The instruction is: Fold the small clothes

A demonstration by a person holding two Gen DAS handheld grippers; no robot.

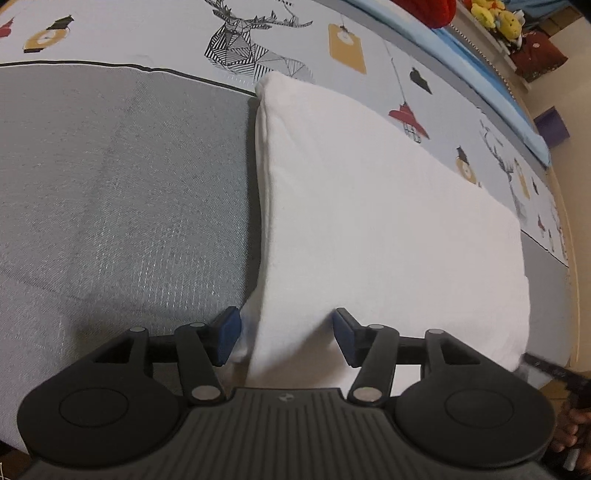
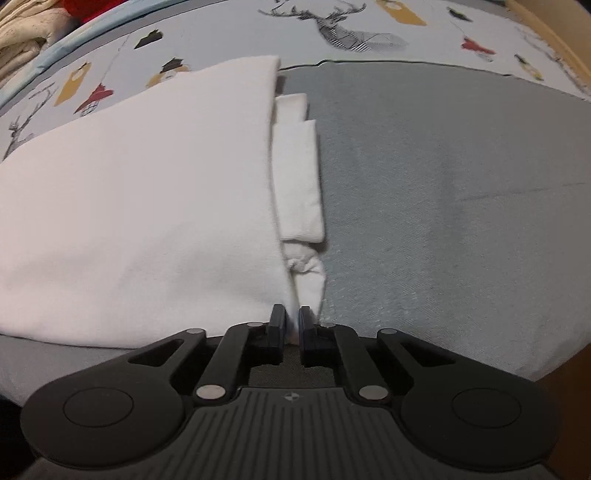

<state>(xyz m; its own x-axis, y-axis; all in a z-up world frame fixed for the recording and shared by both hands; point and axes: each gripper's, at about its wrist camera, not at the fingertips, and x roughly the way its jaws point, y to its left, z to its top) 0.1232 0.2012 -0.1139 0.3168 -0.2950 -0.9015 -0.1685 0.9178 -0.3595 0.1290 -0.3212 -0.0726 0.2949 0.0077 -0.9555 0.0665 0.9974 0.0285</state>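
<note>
A: Bedding filled both views: a grey blanket [image 1: 122, 192] over a printed sheet [image 1: 147, 33] with deer and lanterns, and plush toys [image 1: 495, 16] on a shelf far behind. On it lay the white garment [image 1: 369, 221], partly on the grey, partly on the print.

B: How far had the folding got?

A: Well along, I'd judge. It lay as a long flat panel with one clean folded edge, so the sides looked turned in. In the right view a sleeve [image 2: 299, 177] still stuck out from under the top layer, beside that edge.

B: And the hand-held grippers?

A: The left hand-held gripper [image 1: 286, 338] stood open, its blue pads either side of the near corner, straddling the cloth without pressing it. The right hand-held gripper [image 2: 291, 326] was nearly closed, with a thin bit of white cloth pinched between its jaws at the near end of the other edge.

B: What was left, then?

A: Probably tucking that sleeve in, then folding the panel across its length. The left had to close on its corner first. I couldn't tell how many layers lay underneath, since the fisheye flattened the stack.

B: Any trouble ahead?

A: The sleeve could slip out further as the near end lifted.
</note>
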